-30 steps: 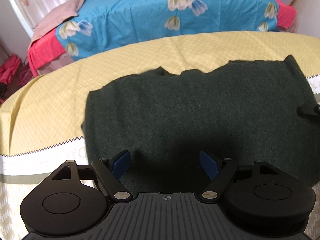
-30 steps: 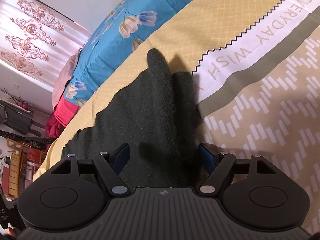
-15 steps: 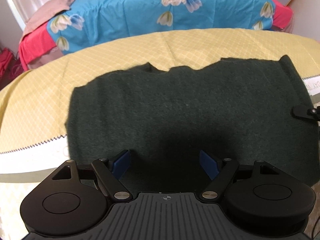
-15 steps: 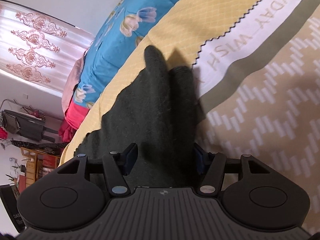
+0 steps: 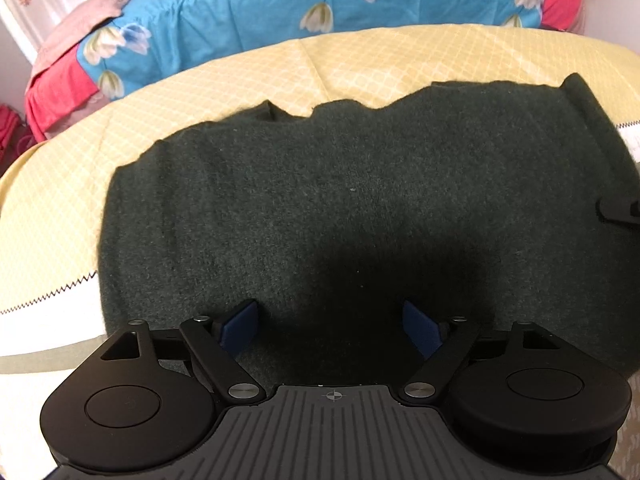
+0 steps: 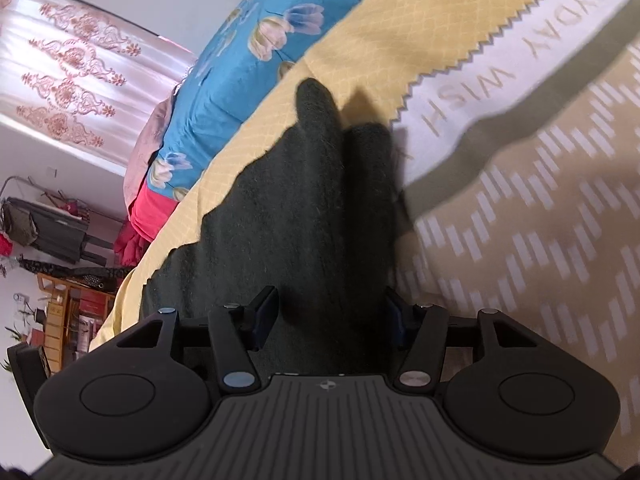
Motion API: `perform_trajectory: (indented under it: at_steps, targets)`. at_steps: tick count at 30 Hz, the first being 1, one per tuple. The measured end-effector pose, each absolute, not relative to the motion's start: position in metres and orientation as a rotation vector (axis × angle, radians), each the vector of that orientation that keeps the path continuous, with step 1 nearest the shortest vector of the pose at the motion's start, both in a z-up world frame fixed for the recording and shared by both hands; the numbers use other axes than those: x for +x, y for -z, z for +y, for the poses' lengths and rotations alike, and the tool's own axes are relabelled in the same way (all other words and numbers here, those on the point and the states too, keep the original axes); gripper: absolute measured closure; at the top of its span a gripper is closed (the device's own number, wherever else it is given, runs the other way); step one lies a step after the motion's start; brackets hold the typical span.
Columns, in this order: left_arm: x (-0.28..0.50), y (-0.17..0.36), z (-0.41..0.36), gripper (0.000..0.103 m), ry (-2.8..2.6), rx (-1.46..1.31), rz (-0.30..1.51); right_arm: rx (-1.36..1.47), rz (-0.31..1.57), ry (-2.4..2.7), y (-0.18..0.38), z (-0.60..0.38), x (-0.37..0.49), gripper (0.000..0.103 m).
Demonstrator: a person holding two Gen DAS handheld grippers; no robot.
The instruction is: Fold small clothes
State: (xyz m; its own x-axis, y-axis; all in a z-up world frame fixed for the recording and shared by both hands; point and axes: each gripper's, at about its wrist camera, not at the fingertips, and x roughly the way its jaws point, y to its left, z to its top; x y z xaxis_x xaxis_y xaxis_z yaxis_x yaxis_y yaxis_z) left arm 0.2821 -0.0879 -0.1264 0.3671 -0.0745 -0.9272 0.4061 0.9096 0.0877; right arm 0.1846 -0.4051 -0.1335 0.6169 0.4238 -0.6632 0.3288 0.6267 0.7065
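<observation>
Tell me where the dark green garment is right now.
The dark green garment lies spread on the yellow quilt, filling the middle of the left wrist view, in front of the blue floral bedspread.

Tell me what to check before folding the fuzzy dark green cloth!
1. Fuzzy dark green cloth spread on the yellow checked bedcover: ok.
2. Far edge straight: not ok, wavy.
3. Left hand-held gripper open over the near edge: ok.
4. Right hand-held gripper open, cloth between its fingers: ok.
5. Fingers touching the cloth: cannot tell.
</observation>
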Motion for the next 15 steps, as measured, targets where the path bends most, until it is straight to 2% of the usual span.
perform_trajectory:
  at_steps: [1, 4, 6, 7, 8, 15]
  targets:
    - [0.282, 0.127, -0.088, 0.000, 0.315, 0.327, 1.159, 0.919, 0.937, -0.064, 0.133, -0.405, 0.186, 0.047]
    - [0.283, 0.130, -0.090, 0.000, 0.313, 0.332, 1.158, 0.929, 0.946, -0.069, 0.133, -0.409, 0.187, 0.047]
    - [0.284, 0.130, -0.089, 0.000, 0.312, 0.330, 1.159, 0.916, 0.945, -0.050, 0.129, -0.412, 0.182, 0.042]
    - [0.285, 0.129, -0.089, 0.000, 0.312, 0.326, 1.160, 0.914, 0.935, -0.045, 0.126, -0.414, 0.177, 0.035]
    - [0.285, 0.130, -0.088, 0.000, 0.312, 0.323, 1.161, 0.908, 0.925, -0.042, 0.124, -0.415, 0.172, 0.033]
    - [0.283, 0.133, -0.084, 0.000, 0.323, 0.304, 1.143, 0.835, 0.954, -0.075, 0.124, -0.397, 0.177, 0.033]
